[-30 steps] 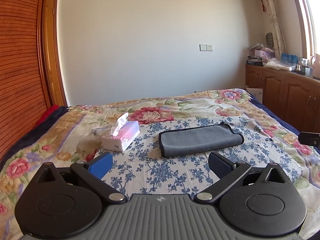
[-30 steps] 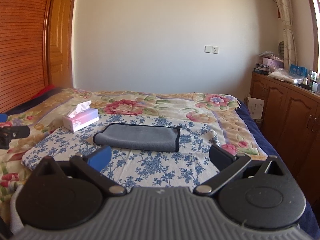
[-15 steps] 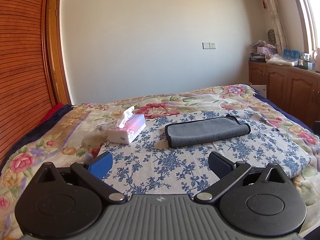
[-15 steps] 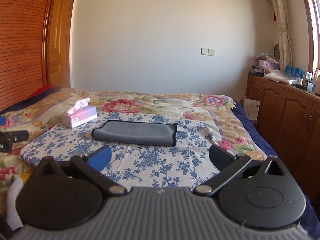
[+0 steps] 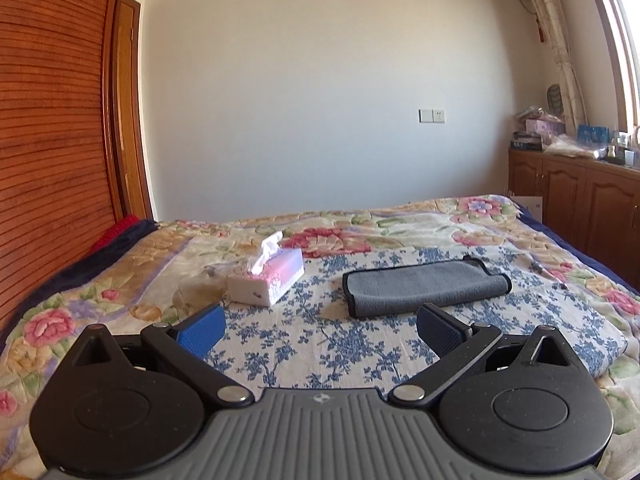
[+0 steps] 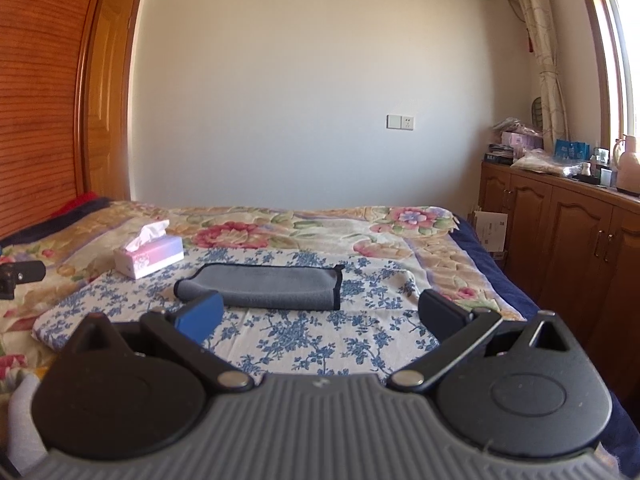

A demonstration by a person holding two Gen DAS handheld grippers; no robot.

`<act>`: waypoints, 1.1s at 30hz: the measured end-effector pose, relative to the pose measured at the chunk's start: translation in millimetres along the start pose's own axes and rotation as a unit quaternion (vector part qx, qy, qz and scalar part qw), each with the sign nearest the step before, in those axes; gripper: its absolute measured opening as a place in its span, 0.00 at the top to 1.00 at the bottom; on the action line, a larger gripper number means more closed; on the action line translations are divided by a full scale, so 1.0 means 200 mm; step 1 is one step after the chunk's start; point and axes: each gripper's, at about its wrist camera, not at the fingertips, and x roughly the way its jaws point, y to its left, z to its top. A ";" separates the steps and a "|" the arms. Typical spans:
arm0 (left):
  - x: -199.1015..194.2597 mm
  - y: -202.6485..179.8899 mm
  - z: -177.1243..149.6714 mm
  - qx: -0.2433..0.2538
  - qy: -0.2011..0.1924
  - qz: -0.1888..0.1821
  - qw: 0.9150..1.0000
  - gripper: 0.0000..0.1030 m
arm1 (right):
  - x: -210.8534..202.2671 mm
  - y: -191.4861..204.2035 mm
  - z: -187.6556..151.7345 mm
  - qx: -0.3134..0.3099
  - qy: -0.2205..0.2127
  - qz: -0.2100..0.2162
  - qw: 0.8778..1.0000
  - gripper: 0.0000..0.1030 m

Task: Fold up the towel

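A grey towel with a dark border (image 5: 424, 286) lies folded into a long narrow shape on a blue-flowered cloth (image 5: 320, 340) on the bed. It also shows in the right wrist view (image 6: 264, 286). My left gripper (image 5: 320, 330) is open and empty, held back from the towel's near edge. My right gripper (image 6: 320, 318) is open and empty, also short of the towel. Part of the left gripper (image 6: 18, 276) shows at the far left of the right wrist view.
A pink and white tissue box (image 5: 268, 280) stands on the bed left of the towel, also in the right wrist view (image 6: 148, 254). Wooden cabinets (image 6: 560, 232) with clutter on top line the right wall. A slatted wooden wardrobe (image 5: 48, 140) is on the left.
Both grippers have pulled back and lowered, so the towel sits farther away and flatter in view. The towel has not moved. Both grippers stay open.
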 end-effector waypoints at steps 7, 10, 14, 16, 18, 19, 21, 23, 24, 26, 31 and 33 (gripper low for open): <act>-0.01 0.00 0.00 0.001 -0.009 -0.003 1.000 0.00 | 0.01 0.00 0.00 0.001 -0.001 -0.006 1.000 0.00; -0.01 0.00 0.00 0.001 -0.007 -0.003 1.000 0.00 | 0.02 0.00 -0.01 0.001 0.001 -0.007 1.000 0.00; -0.01 0.00 0.00 0.002 -0.005 -0.003 1.000 0.00 | 0.02 0.00 -0.01 0.002 0.002 -0.007 1.000 0.00; -0.01 0.01 0.00 0.002 -0.003 -0.003 1.000 0.00 | 0.01 0.00 -0.01 0.002 0.002 -0.008 1.000 0.00; -0.01 0.01 0.00 0.003 -0.004 -0.003 1.000 0.00 | 0.01 0.00 -0.01 0.002 0.002 -0.008 1.000 0.00; -0.01 0.01 0.00 0.003 -0.003 -0.003 1.000 0.00 | 0.01 0.00 -0.01 0.002 0.002 -0.008 1.000 0.00; 0.00 0.01 0.00 0.003 -0.003 -0.003 1.000 0.00 | 0.01 0.00 -0.01 0.002 0.003 -0.008 1.000 0.00; 0.00 0.01 -0.01 0.005 -0.003 -0.003 1.000 0.00 | 0.01 0.00 -0.01 0.003 0.003 -0.008 1.000 0.00; 0.00 0.01 0.00 0.005 -0.003 -0.003 1.000 0.00 | 0.01 0.00 -0.01 0.002 0.003 -0.008 1.000 0.00; 0.00 0.01 0.00 0.005 -0.003 -0.003 1.000 0.00 | 0.01 0.00 -0.01 0.002 0.003 -0.008 1.000 0.00; 0.00 0.01 -0.01 0.006 -0.003 -0.003 1.000 0.00 | 0.01 0.00 -0.01 0.002 0.004 -0.008 1.000 0.00; 0.00 0.01 -0.01 0.007 -0.003 -0.003 1.000 0.00 | 0.01 0.00 -0.01 0.002 0.004 -0.008 1.000 0.00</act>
